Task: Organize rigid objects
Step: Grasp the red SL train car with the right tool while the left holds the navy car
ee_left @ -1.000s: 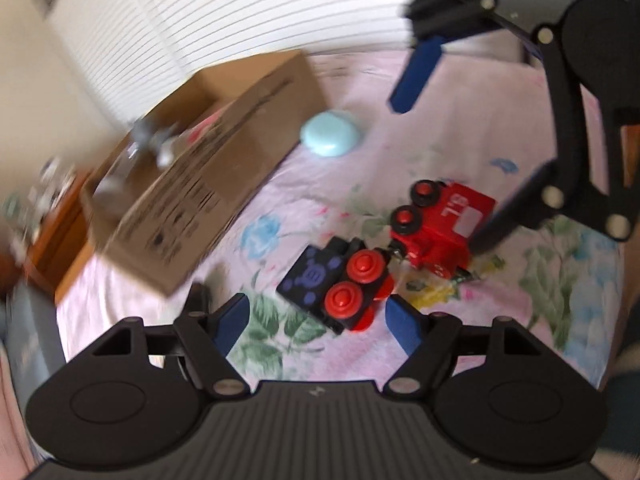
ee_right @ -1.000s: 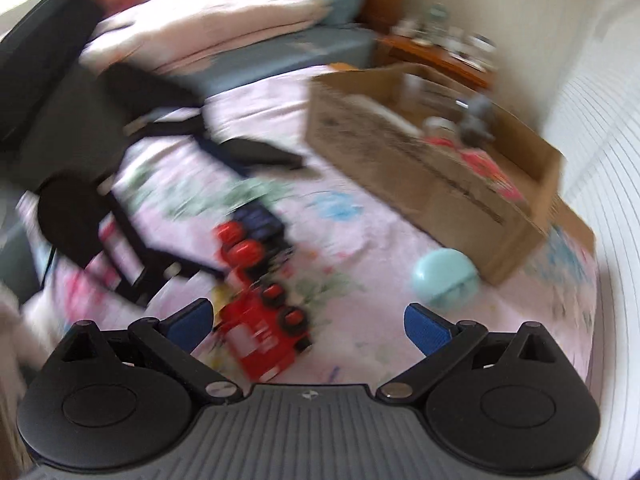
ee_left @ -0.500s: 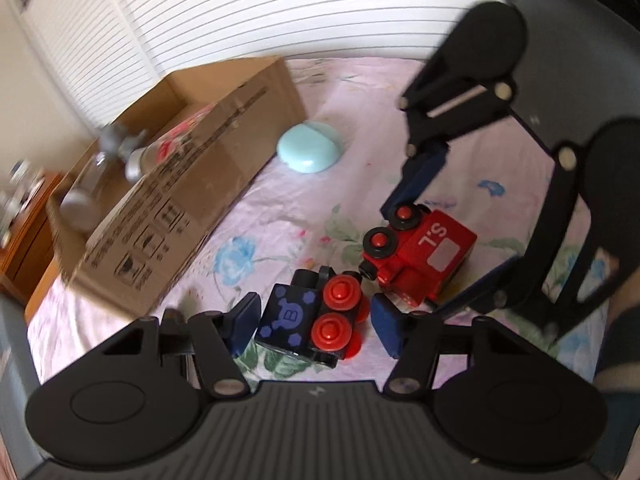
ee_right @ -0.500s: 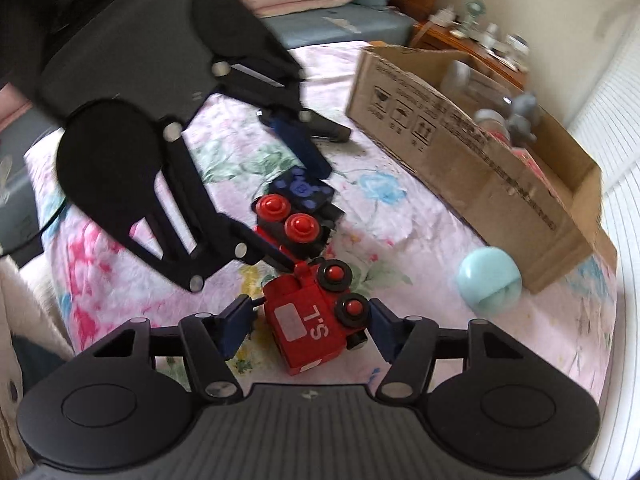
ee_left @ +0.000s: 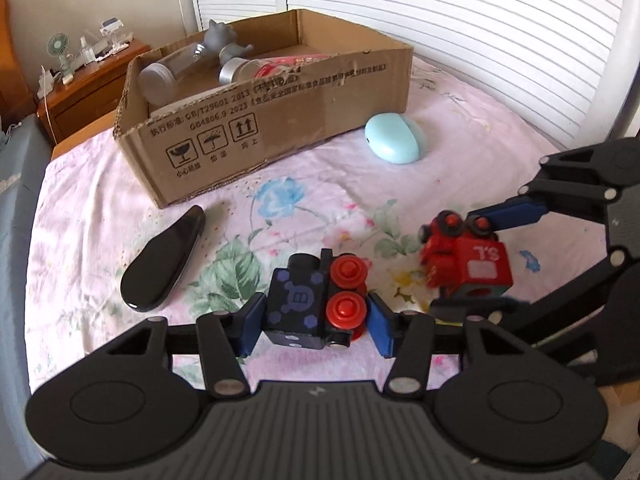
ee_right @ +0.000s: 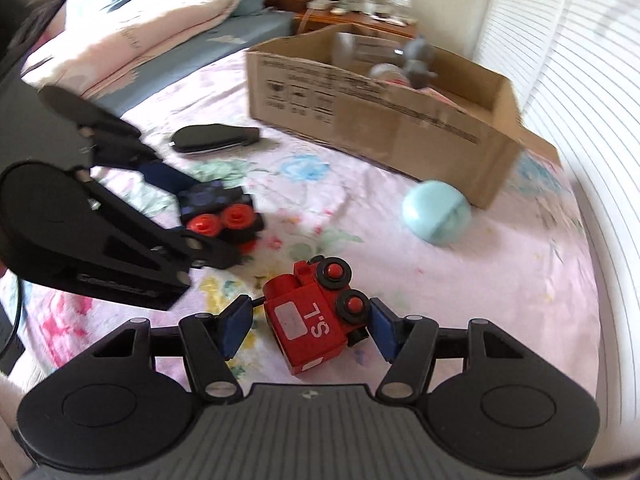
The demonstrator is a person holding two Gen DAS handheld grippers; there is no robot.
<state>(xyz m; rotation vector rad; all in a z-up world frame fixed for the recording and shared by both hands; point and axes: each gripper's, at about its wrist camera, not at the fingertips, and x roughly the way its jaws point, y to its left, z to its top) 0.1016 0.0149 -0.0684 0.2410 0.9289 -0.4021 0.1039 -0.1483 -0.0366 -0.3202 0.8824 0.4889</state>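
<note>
A black toy train car with red wheels (ee_left: pixel 316 304) sits between the blue pads of my left gripper (ee_left: pixel 316 320), which is shut on it; it also shows in the right wrist view (ee_right: pixel 218 216). A red toy engine marked "S.L" (ee_right: pixel 316 316) lies between the pads of my right gripper (ee_right: pixel 306 326), which stands around it with a small gap on the left side. The engine also shows in the left wrist view (ee_left: pixel 466 258). Both toys rest on the flowered pink sheet (ee_left: pixel 320 200). A cardboard box (ee_left: pixel 272 120) stands beyond them.
The box holds clear bottles (ee_left: pixel 176 68) and a grey figure (ee_left: pixel 222 36). A pale blue rounded case (ee_left: pixel 396 138) lies by the box's right corner. A black oval case (ee_left: pixel 164 260) lies to the left. A wooden nightstand (ee_left: pixel 84 80) and pillows (ee_right: pixel 132 24) are behind.
Both grippers have lowered and closed in on their toys. The left pads have closed onto the black car; the right pads have narrowed around the red engine.
</note>
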